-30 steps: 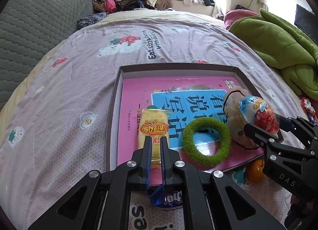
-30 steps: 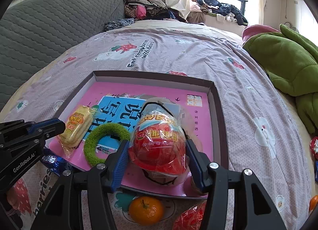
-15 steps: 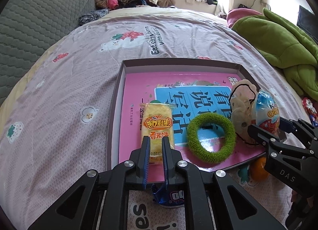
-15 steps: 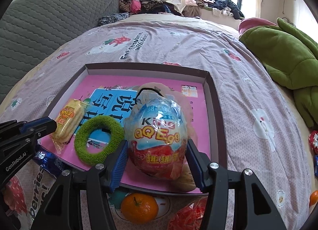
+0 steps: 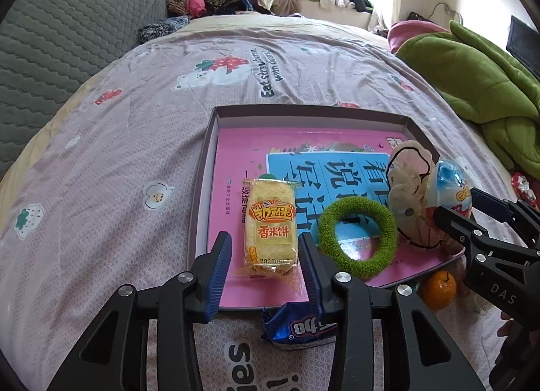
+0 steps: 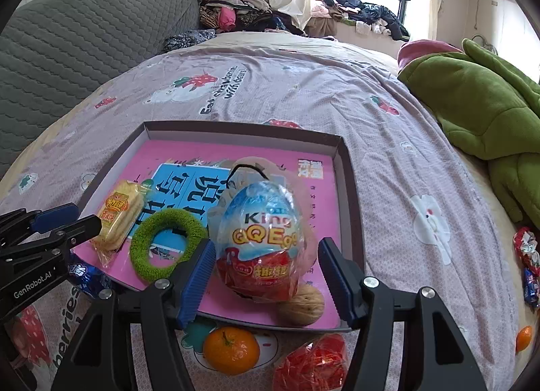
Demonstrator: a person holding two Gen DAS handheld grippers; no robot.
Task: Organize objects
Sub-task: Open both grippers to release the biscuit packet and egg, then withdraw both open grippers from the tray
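Note:
A shallow tray (image 5: 209, 154) (image 6: 341, 148) with a pink lining lies on the bed. In it, a yellow rice cracker packet (image 5: 270, 225) (image 6: 118, 215) lies flat between the fingers of my left gripper (image 5: 265, 256) (image 6: 84, 217). Its jaws are opening and the pads stand clear of the packet. A wrapped toy egg (image 6: 260, 235) (image 5: 452, 185) stands in the tray against a beige scrunchie (image 5: 408, 185). My right gripper (image 6: 266, 266) (image 5: 455, 203) straddles the egg; its jaws are opening, with a gap showing at the right pad. A green ring (image 5: 357, 235) (image 6: 165, 244) lies between the two.
A walnut (image 6: 302, 305) sits in the tray's near corner. On the sheet in front lie an orange (image 6: 231, 352) (image 5: 438, 289), a red wrapper (image 6: 314, 364) and a blue wrapper (image 5: 297, 327). More sweets (image 6: 526, 252) lie at the right. A green blanket (image 6: 472, 104) is heaped there.
My left jaws, which pinched the packet's near end, have parted and the packet rests in the tray. My right jaws have widened around the egg, which now stands blue end up.

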